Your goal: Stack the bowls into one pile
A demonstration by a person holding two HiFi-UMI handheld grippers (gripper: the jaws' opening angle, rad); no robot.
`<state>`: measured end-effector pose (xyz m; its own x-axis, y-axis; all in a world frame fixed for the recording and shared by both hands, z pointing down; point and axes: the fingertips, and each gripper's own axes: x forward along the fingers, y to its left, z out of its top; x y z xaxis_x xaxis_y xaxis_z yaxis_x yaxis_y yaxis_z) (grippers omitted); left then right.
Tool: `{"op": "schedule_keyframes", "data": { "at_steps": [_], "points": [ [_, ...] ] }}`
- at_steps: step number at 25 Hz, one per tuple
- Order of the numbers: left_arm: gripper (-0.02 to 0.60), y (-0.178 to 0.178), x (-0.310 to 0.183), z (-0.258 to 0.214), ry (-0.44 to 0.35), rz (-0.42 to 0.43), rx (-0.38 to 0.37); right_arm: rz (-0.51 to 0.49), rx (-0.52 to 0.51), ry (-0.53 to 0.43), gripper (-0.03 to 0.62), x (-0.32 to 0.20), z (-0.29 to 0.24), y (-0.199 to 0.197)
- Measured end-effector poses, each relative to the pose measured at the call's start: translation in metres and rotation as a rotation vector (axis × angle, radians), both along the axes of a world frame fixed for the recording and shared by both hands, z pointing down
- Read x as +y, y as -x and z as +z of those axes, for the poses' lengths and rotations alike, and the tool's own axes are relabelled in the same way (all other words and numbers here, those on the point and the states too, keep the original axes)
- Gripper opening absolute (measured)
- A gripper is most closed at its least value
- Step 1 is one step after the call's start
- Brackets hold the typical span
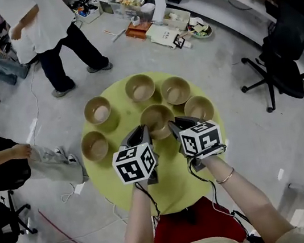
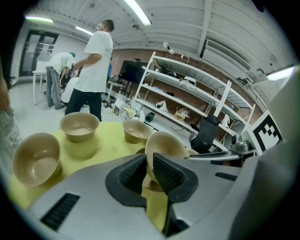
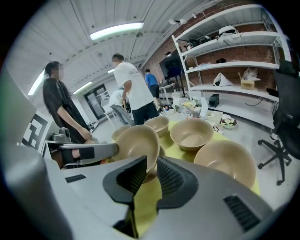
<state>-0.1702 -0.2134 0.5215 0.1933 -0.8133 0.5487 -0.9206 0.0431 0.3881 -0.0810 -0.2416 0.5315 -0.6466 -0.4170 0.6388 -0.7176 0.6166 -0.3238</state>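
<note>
Left gripper point(image 1: 142, 131) and right gripper point(image 1: 173, 126) both clamped on rim of 1 bowl point(image 1: 157, 116), 5 other bowls point(image 1: 140, 88) on yellow table point(image 1: 174, 186)

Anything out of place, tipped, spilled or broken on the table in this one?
Nothing stands out. Five bowls sit upright and empty on the yellow table; the middle bowl is clamped at opposite sides of its rim by the left tongs and right tongs. No spill or damage shows.

Head view, centre: bowl point(image 1: 156, 117) tan, matt, smooth, plastic-looking; other bowls point(image 1: 140, 87) alike. Beneath, worktop point(image 1: 171, 187) yellow-green, matt, even. On left hand-held gripper point(image 2: 148, 164), grey matt plastic shell; pads point(image 2: 168, 176) black, ribbed, rubbery. Surrounding floor point(image 1: 246, 131) grey, smooth, dull.
</note>
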Motion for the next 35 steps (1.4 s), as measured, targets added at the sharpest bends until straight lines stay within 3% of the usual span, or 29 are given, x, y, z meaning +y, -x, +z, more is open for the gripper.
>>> {"op": "schedule_keyframes", "data": {
  "at_steps": [18,35],
  "points": [
    [0.057,0.000,-0.011,0.027,0.078,-0.005,-0.016,-0.018,0.074,0.039,0.091,-0.011,0.028,0.001],
    [0.066,-0.002,-0.013,0.034,0.100,-0.015,-0.015,-0.083,0.163,-0.056,0.091,-0.011,0.031,0.001]
  ]
}}
